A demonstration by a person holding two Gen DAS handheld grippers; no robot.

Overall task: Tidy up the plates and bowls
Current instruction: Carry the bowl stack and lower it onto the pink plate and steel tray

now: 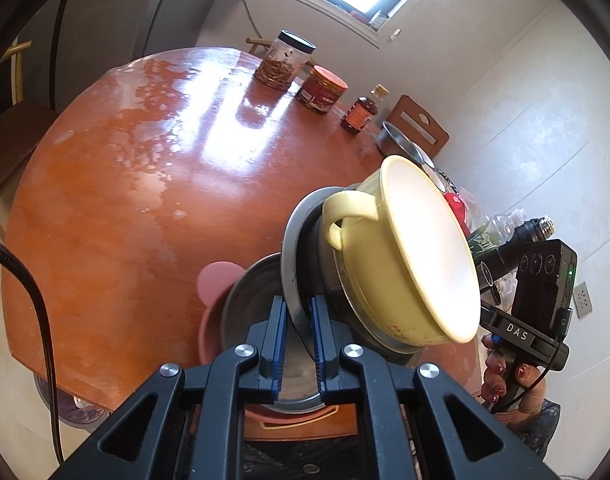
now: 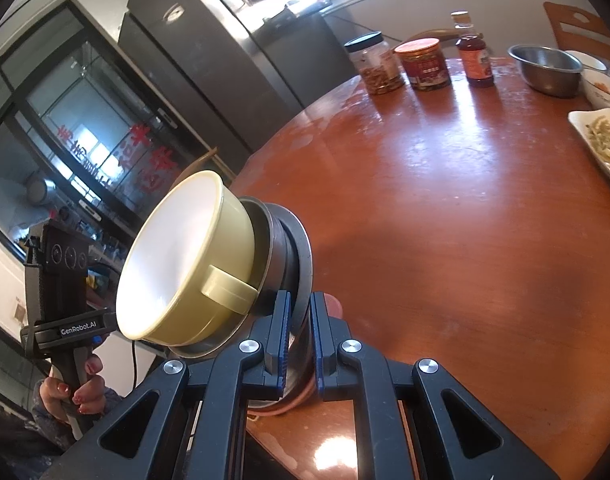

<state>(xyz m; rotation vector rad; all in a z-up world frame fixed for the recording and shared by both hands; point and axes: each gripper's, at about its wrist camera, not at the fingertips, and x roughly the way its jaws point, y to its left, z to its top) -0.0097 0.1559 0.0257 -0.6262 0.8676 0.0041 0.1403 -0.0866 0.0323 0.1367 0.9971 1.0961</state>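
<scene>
The left gripper (image 1: pixel 299 340) is clamped on the rim of a steel plate (image 1: pixel 291 248); the right gripper (image 2: pixel 301 336) is clamped on the opposite rim of the same plate (image 2: pixel 303 256), its blue pads pressed to the metal. The plate hangs tilted between them, above the table (image 1: pixel 117 184). Nested on it are a smaller steel dish (image 1: pixel 369 332) and, on top, a yellow bowl (image 1: pixel 421 248) with a side handle, its white inside facing away from the plate. In the right wrist view the bowl (image 2: pixel 185 256) leans out over the table (image 2: pixel 465 220) edge.

Below the stack, in the left wrist view, a steel pan (image 1: pixel 253 300) sits inside a pink bowl (image 1: pixel 215 280) near the table's front edge.

Each hand shows in the other's camera: the right hand (image 1: pixel 501 376) and the left hand (image 2: pixel 79 392), each wrapped round a black handle.

At the far side of the table stand a clear jar (image 2: pixel 375 62), a red jar (image 2: pixel 423 64), a bottle (image 2: pixel 475 54), a steel bowl (image 2: pixel 545 68) and a white dish of food (image 2: pixel 601 140). A fridge (image 2: pixel 209 52) stands behind.
</scene>
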